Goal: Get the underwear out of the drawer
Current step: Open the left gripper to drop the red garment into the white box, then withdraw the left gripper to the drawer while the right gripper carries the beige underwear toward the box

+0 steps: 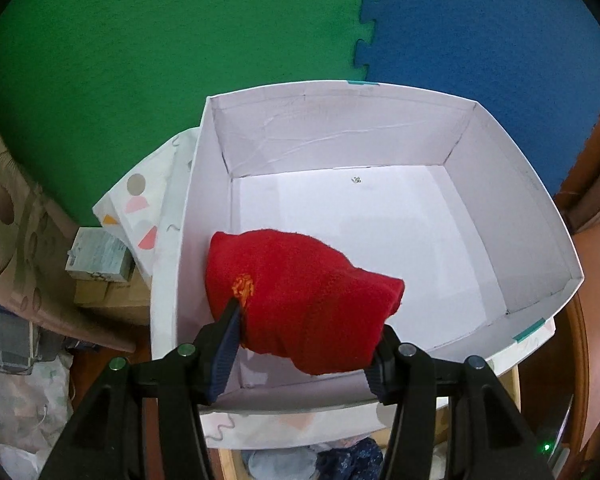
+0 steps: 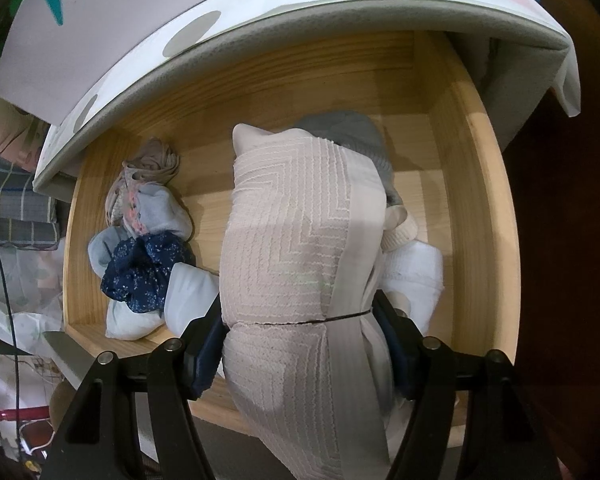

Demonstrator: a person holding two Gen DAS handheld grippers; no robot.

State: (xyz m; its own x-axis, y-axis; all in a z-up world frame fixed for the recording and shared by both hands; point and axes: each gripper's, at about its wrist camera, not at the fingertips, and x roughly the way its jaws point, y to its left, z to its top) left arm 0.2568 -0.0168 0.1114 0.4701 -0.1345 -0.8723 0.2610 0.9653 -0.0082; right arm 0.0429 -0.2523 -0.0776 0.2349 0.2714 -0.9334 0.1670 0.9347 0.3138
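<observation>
Green and blue interlocking foam floor mats (image 1: 180, 40) fill the background of the left wrist view, with an open white cardboard box (image 1: 520, 184) sitting over them, teal tape on its rim. Left tool (image 1: 304, 344) is clamped on a red fleece bundle of underwear with an orange stitched mark (image 1: 300, 300), fingers pressing both sides, bundle held over the box's near left corner, above its bare white floor. Small pale carton (image 1: 98, 258) and a patterned white cloth with pastel shapes (image 1: 140, 204) sit left of the box. Right wrist view: light wooden drawer (image 2: 476, 200) open below, partly overhung by the white box and the patterned cloth. Right tool (image 2: 300, 344) grips a rolled beige underwear piece with zigzag texture and a plain waistband (image 2: 292, 256), held above the drawer's middle. Left in the drawer: navy floral rolled garment (image 2: 144, 276), pale blue and pink rolls beside it, grey and white pieces behind the held roll.
</observation>
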